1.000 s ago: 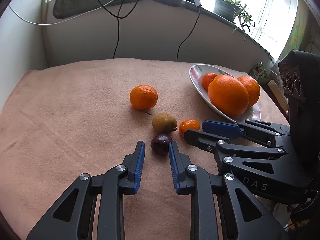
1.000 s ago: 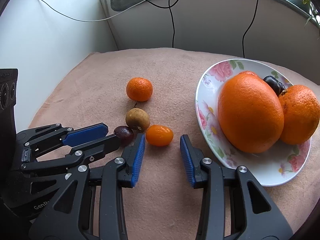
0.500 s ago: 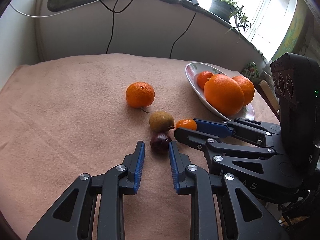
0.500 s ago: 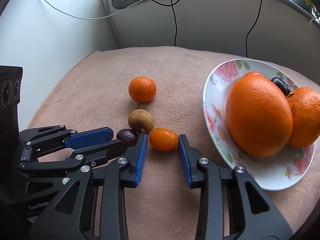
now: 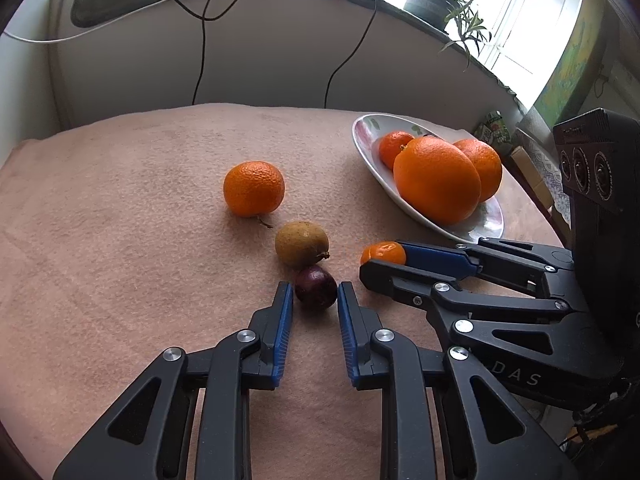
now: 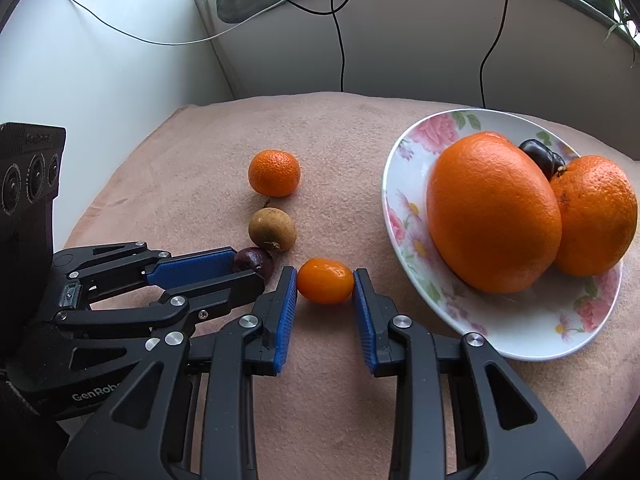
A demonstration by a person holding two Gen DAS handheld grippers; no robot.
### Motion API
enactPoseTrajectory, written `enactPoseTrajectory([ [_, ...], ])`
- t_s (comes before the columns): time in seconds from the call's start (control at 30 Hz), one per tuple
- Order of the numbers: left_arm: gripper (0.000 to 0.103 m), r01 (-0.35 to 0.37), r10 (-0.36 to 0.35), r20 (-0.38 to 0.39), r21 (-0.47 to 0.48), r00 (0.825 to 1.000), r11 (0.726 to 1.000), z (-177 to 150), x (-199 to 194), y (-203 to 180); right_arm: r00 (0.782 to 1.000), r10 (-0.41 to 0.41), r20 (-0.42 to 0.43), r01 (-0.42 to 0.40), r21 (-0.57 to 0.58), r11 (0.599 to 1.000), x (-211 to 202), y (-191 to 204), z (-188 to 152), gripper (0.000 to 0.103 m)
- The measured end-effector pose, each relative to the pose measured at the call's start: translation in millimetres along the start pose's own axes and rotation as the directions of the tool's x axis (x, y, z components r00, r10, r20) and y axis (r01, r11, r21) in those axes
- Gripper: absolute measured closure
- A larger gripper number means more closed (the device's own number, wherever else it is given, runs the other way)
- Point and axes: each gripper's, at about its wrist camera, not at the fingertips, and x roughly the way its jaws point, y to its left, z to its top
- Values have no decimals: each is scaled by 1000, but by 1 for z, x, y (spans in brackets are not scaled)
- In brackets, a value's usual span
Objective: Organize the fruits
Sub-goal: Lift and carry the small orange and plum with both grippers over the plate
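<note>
On the pink cloth lie a mandarin [image 5: 253,188], a brown-green fruit [image 5: 301,243], a dark purple fruit [image 5: 315,287] and a small orange kumquat [image 6: 325,281]. My left gripper [image 5: 314,295] is open, its tips on either side of the purple fruit. My right gripper [image 6: 325,280] has its blue pads against both sides of the kumquat, which rests on the cloth. The flowered plate [image 6: 404,200] to the right holds a large orange [image 6: 492,212], a second orange [image 6: 596,212], a dark fruit [image 6: 540,154] and a small mandarin [image 5: 394,148].
A wall with hanging black cables [image 6: 340,40] runs behind the table. A potted plant [image 5: 432,0] stands on the sill at the back right. The two grippers sit side by side, nearly touching. Boxes [image 5: 532,168] lie past the table's right edge.
Both grippers have moved forward. The left tips now flank the purple fruit. The right jaws have narrowed from wide open until they touch the kumquat.
</note>
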Motion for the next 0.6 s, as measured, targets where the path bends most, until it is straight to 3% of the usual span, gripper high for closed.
enactPoseTrajectory([
  [0.6,83,-29,30,50,-23,998,999,4,-10,-15,997,57,54,-59,20,998,-44,-24,-8,73],
])
